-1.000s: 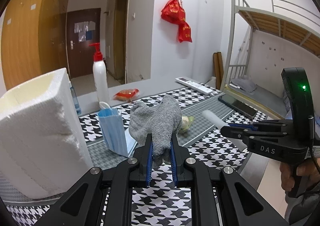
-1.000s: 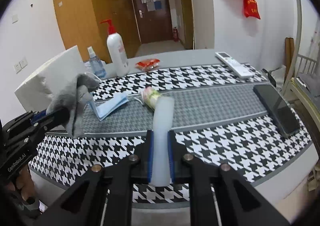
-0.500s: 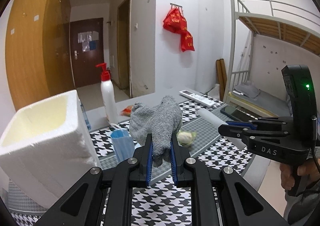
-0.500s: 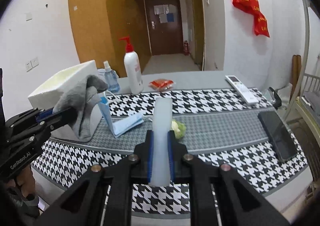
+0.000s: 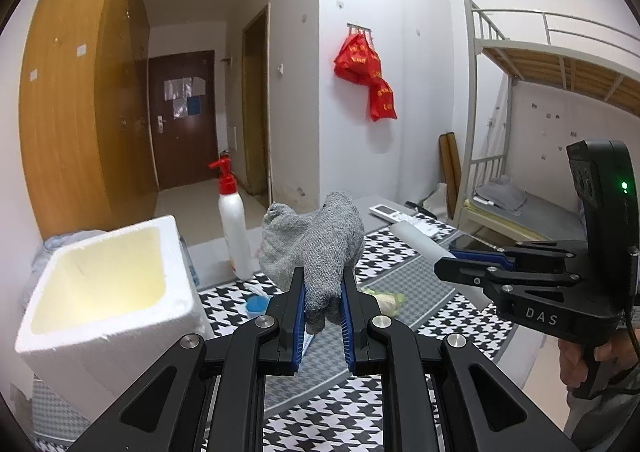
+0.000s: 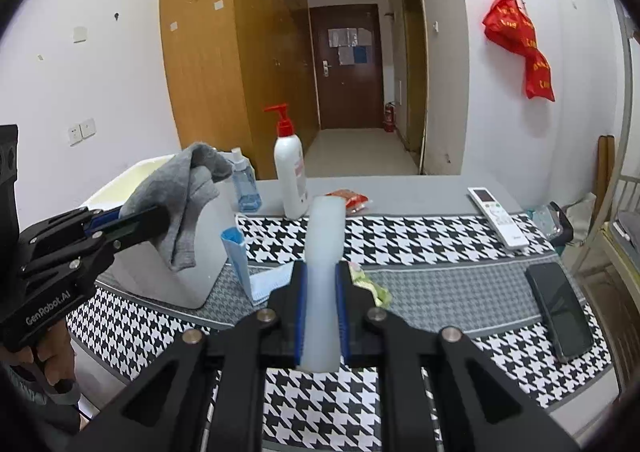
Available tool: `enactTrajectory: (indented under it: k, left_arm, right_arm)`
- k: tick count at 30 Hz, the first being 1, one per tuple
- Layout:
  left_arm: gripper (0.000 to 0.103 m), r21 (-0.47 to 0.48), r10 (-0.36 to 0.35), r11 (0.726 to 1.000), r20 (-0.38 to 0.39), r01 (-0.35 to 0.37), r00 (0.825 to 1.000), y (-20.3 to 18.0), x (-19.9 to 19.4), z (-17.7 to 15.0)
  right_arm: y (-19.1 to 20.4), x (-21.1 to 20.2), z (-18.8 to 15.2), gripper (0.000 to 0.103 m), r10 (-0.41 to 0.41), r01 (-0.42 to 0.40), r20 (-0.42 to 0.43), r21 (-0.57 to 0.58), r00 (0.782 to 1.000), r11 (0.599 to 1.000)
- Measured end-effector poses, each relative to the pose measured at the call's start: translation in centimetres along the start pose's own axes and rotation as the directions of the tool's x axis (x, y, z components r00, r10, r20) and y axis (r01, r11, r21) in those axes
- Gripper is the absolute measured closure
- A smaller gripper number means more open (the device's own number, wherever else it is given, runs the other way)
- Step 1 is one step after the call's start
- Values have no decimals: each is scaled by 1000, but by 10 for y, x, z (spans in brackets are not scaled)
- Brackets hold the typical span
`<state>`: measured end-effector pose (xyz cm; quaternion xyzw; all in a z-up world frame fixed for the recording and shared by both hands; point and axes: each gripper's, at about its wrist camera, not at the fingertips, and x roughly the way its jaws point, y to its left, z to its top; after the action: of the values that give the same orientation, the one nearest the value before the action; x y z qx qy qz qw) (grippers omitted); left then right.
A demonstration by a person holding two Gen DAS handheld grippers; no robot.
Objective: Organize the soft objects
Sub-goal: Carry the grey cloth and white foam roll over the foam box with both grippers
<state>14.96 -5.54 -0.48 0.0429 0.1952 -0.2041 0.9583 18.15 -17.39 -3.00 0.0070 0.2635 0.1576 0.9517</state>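
My left gripper (image 5: 322, 294) is shut on a grey knitted sock (image 5: 316, 248) and holds it in the air, to the right of the open white foam box (image 5: 100, 284). In the right wrist view the sock (image 6: 180, 204) hangs in front of the box (image 6: 200, 252). My right gripper (image 6: 321, 292) is shut on a white foam tube (image 6: 322, 272), held above the table; the tube (image 5: 416, 240) also shows in the left wrist view. A blue face mask (image 6: 240, 264) and a small green-white soft object (image 6: 368, 284) lie on the houndstooth cloth.
A white pump bottle (image 6: 291, 180), a small blue bottle (image 6: 245, 188), a red packet (image 6: 348, 199), a remote (image 6: 498, 218) and a phone (image 6: 560, 310) are on the table. A bunk bed (image 5: 540, 132) stands to the right.
Both grippers have risen with their loads. The box's open top has come into the left wrist view, and the sock now sits beside and above the box.
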Motion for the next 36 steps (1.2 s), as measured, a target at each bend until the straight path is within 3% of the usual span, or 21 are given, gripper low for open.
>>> enactTrajectory:
  k: [36]
  left_arm:
    - [87, -30, 166, 986, 62, -164, 984, 35, -10, 34]
  right_arm:
    - [35, 15, 41, 86, 124, -119, 53, -102, 991, 988]
